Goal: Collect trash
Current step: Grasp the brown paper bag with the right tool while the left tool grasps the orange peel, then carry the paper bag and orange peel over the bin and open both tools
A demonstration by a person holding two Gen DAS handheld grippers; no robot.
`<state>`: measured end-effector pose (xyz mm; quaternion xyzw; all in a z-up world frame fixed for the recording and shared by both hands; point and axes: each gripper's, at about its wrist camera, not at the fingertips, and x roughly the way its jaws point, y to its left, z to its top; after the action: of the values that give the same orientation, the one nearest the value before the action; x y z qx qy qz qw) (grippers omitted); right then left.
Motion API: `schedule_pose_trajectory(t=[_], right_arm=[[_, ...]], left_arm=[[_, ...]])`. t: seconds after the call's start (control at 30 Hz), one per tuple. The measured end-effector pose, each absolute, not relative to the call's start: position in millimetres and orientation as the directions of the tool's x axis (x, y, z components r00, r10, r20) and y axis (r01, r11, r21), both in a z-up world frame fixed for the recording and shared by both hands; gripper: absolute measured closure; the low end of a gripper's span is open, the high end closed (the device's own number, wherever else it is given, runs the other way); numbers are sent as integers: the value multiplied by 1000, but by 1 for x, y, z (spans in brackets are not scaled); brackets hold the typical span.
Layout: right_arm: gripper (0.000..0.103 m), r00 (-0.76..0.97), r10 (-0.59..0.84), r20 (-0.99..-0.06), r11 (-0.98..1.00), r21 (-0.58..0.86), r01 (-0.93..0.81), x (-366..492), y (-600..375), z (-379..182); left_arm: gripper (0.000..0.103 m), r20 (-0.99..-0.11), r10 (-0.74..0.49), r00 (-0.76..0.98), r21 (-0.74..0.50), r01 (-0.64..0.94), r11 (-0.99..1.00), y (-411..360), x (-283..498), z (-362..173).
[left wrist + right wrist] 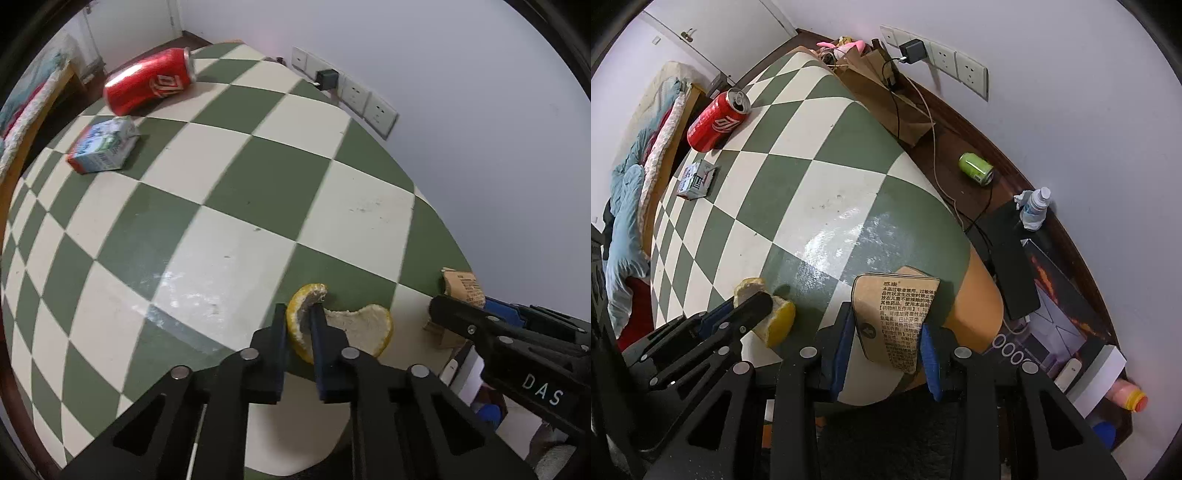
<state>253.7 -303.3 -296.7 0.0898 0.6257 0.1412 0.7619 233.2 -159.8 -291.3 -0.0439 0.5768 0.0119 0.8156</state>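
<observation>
My left gripper (299,325) is shut on a yellow citrus peel (369,326) at the near edge of the green-and-cream checkered table (240,206). The peel also shows in the right wrist view (781,319), with the left gripper (753,306) over it. My right gripper (886,332) is shut on a tan medicine box (894,317) printed with Chinese text, at the table's near right corner. The box also shows in the left wrist view (463,284). A red cola can (147,81) lies on its side at the far left. A small blue-white carton (103,149) lies near it.
Wall sockets with a black charger (912,50) are on the wall behind. A dark side desk holds a brown paper bag (886,99), a green can (975,168), a spray bottle (1036,206), cables and a tablet (1056,295). A bed (631,192) lies left of the table.
</observation>
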Motion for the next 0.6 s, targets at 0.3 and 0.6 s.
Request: schedule_pose_trajectory(t=[0.3,0.6], right_arm=[[68,213,356,-910,930,323,-174,248,-276,-267],[68,240,460,-855,865,371,-338,226,-195,-205]], left_arm=[[97,-899,82,431,8,-171,985,-108,204,-248],[97,-824,232,517,40,-356,934,-6,152,-176]])
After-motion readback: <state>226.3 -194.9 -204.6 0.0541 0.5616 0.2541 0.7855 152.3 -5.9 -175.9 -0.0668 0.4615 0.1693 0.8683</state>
